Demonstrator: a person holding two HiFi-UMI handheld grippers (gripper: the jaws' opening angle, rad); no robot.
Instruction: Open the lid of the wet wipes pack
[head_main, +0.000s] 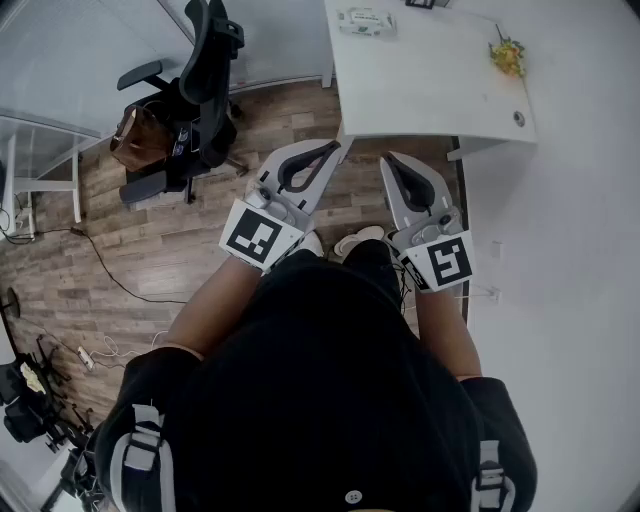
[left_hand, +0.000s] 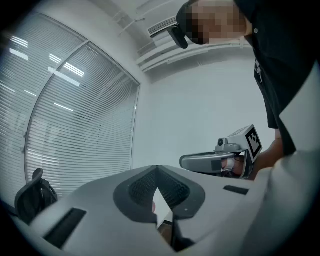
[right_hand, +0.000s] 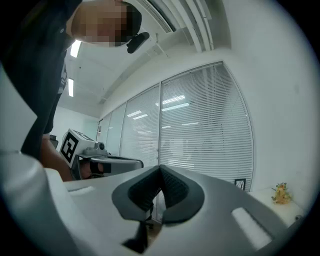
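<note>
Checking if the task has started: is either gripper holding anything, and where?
Nothing is held. The left gripper and right gripper are shut, empty; the pack lies on the table.

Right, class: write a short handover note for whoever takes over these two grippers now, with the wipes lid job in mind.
Left gripper: shut, empty, held level in front of the body.
Right gripper: shut, empty, level beside it.
Wipes pack: at the far side of the white table, well ahead of both grippers, untouched.
Done: nothing yet; the lid is too small to read from here.
Left: step up to the table, steady the pack, lift the lid.
</note>
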